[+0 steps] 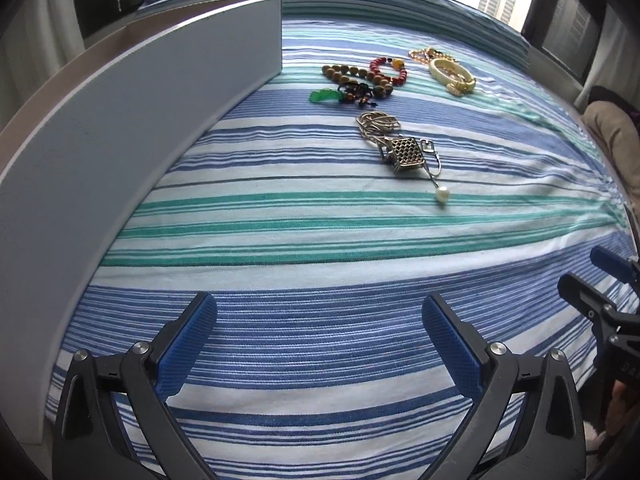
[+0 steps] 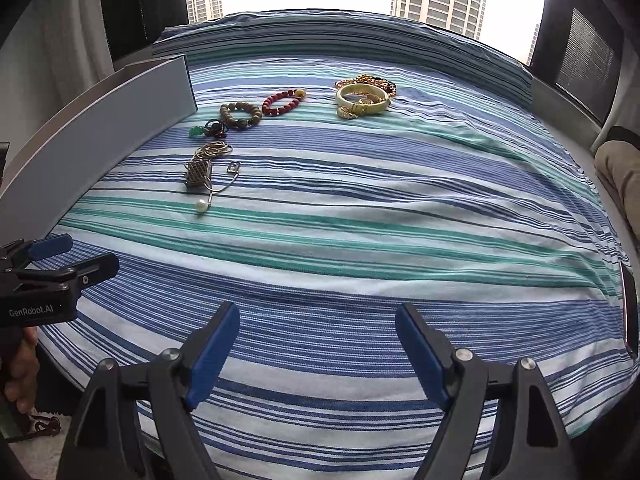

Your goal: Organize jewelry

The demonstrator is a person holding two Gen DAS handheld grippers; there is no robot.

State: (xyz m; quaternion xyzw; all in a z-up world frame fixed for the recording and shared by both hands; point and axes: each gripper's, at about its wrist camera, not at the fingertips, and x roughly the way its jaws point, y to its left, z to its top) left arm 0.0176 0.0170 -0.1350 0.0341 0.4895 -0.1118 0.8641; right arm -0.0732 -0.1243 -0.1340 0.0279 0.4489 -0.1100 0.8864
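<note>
A: Jewelry lies in a loose cluster on the striped cloth (image 1: pixel 320 240), toward the upper middle of the left wrist frame. What sits where?

B: Farthest back on the right are a cream bangle (image 1: pixel 452 74) and a gold chain (image 1: pixel 426 55) that touches it. To the left of them, a red bead bracelet (image 1: pixel 394 70) lies next to a brown bead bracelet (image 1: pixel 352 74). Just below those is a green pendant on a dark cord (image 1: pixel 324 96).

A: And nearer the camera?

B: A coiled silver chain (image 1: pixel 378 122), then a square lattice locket (image 1: pixel 406 154) touching it, and a pearl drop (image 1: pixel 442 196) on a thin hook, nearest of all.

A: What stands along the left edge?

B: A grey box wall (image 1: pixel 120 120) curves from lower left up to the top centre, beside the cluster but apart from it.

A: The left hand-held gripper (image 1: pixel 320 344)?

B: Its blue pads are spread wide over bare cloth at the bottom of the frame, with nothing between them.

A: The right one?

B: The right hand-held gripper (image 2: pixel 318 352) is likewise wide apart and empty in its own view, well short of the jewelry. Each gripper shows at the edge of the other's view.
</note>
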